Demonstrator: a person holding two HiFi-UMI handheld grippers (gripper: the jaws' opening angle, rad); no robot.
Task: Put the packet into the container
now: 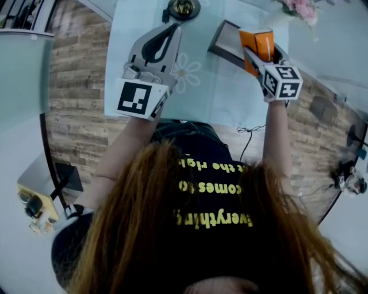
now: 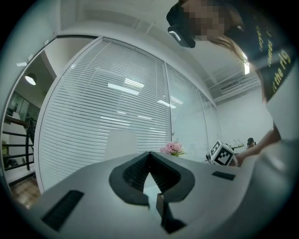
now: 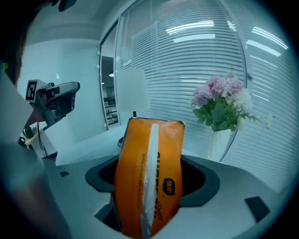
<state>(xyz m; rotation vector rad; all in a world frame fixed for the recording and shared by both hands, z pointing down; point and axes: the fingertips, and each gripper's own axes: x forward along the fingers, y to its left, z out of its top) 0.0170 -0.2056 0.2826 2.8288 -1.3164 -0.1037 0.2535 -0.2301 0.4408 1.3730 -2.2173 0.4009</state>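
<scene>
Head view looks down on two claws held over a pale table (image 1: pixel 213 97). The right claw (image 1: pixel 257 53) is shut tight on an orange packet (image 1: pixel 260 41). In the right gripper view, the packet (image 3: pixel 149 172) stands up between the two jaws of the right claw (image 3: pixel 149 196), with one jaw pressing on each side. A white strip runs down the middle of the packet.

The left claw (image 1: pixel 171 30) holds nothing. In the left gripper view, its jaws are closed and the tips of the left claw (image 2: pixel 150 155) touch each other.

A dark container (image 1: pixel 225 43) sits on the far part of the table. From above, the packet is up in the air at the right end of the container, not inside it. I cannot tell if it touches the container.

The table has a faint flower drawing (image 1: pixel 187 72) on it, just right of the left claw. A round dark thing (image 1: pixel 183 8) sits at the far edge. Pink flowers (image 3: pixel 219 100) stand in a white vase (image 3: pixel 219 142) on the far right. White blinds (image 3: pixel 187 51) cover the glass walls. The floor (image 1: pixel 75 115) under the table looks like wood planks.
</scene>
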